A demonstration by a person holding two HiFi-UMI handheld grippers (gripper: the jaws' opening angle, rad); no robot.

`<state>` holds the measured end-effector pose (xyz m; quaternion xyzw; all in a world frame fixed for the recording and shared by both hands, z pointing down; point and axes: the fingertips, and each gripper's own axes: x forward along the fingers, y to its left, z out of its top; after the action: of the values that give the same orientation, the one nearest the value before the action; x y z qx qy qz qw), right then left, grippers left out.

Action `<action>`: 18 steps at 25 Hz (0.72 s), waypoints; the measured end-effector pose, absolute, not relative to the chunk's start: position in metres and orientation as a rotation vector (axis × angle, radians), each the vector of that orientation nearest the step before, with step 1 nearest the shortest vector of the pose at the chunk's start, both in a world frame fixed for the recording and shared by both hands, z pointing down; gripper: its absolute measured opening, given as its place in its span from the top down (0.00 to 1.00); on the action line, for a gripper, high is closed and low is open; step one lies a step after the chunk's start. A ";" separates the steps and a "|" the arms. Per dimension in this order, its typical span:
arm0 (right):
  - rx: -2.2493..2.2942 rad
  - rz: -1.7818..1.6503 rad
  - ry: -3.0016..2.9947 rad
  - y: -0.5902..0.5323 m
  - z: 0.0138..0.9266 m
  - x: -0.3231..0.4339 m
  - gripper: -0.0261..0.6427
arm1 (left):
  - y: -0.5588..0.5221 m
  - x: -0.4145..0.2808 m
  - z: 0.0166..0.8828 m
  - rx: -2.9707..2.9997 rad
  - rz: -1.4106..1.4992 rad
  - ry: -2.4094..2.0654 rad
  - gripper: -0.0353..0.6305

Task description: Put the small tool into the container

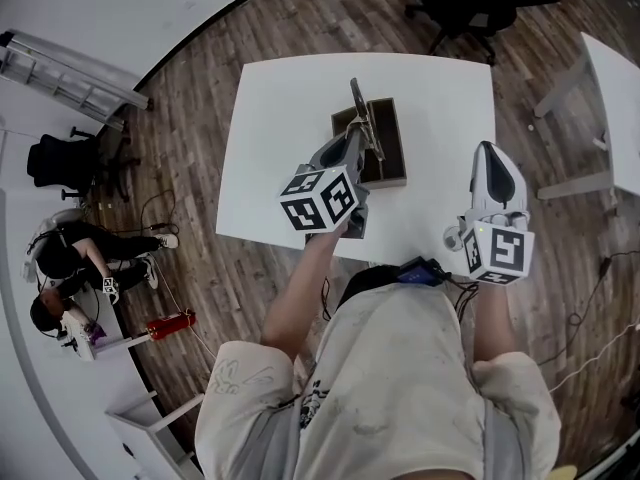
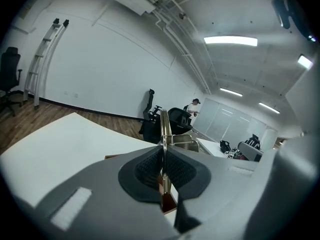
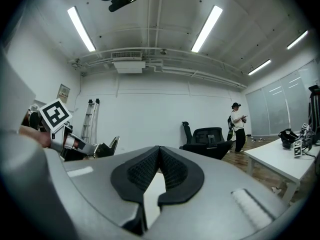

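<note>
Wood-floored office, one white tabletop (image 1: 280,118) in front of the person. The left claw (image 2: 163,156) is pinched tight on the small metal tool (image 2: 165,126), whose slim steel shaft sticks out past the pads and up and away from the tips. Directly under and just beyond that claw sits the brown open-topped container (image 1: 392,133), so I'd say this is the carry-over step, with the tool above the box and not yet inside. Next it needs lowering into the opening before the pads part. Off to the side, the right claw (image 3: 158,159) is pressed together on nothing, near the tabletop's edge.
</note>
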<state>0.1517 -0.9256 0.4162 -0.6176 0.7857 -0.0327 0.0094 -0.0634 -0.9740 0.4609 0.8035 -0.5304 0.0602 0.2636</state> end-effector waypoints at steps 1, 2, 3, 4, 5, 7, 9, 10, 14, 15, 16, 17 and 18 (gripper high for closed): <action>-1.926 -0.108 2.453 -0.925 0.421 0.153 0.95 | -0.976 -0.062 0.469 2.160 0.173 -1.424 0.91; -1.925 -0.111 2.453 -0.925 0.424 0.154 0.95 | -0.979 -0.061 0.476 2.147 0.184 -1.413 0.91; -1.925 -0.111 2.454 -0.924 0.426 0.155 0.95 | -0.981 -0.059 0.483 2.134 0.194 -1.400 0.91; -1.926 -0.110 2.454 -0.924 0.427 0.156 0.95 | -0.983 -0.058 0.488 2.121 0.203 -1.387 0.91; -1.927 -0.109 2.454 -0.924 0.427 0.156 0.95 | -0.986 -0.057 0.493 2.108 0.212 -1.375 0.91; -1.931 -0.107 2.456 -0.924 0.425 0.155 0.95 | -0.989 -0.057 0.500 2.078 0.227 -1.349 0.91; -1.935 -0.106 2.461 -0.924 0.426 0.155 0.95 | -0.991 -0.055 0.509 2.045 0.242 -1.318 0.91; -1.937 -0.108 2.462 -0.924 0.427 0.155 0.95 | -0.992 -0.054 0.513 2.031 0.254 -1.310 0.91; -1.944 -0.119 2.467 -0.928 0.436 0.159 0.95 | -1.002 -0.046 0.537 1.991 0.313 -1.262 0.91; -1.945 -0.119 2.468 -0.930 0.439 0.161 0.95 | -1.005 -0.043 0.542 1.983 0.328 -1.253 0.91; -1.945 -0.119 2.469 -0.933 0.441 0.162 0.95 | -1.008 -0.041 0.547 1.976 0.341 -1.245 0.91; -1.945 -0.117 2.470 -0.934 0.442 0.162 0.95 | -1.010 -0.039 0.551 1.970 0.351 -1.236 0.91; -1.946 -0.115 2.471 -0.934 0.443 0.161 0.95 | -1.011 -0.039 0.554 1.963 0.357 -1.226 0.91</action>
<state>0.1612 -0.9338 0.4428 -0.6184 0.7850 -0.0365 -0.0030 -0.0389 -1.0106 0.5539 0.7722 -0.4821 0.1405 0.3894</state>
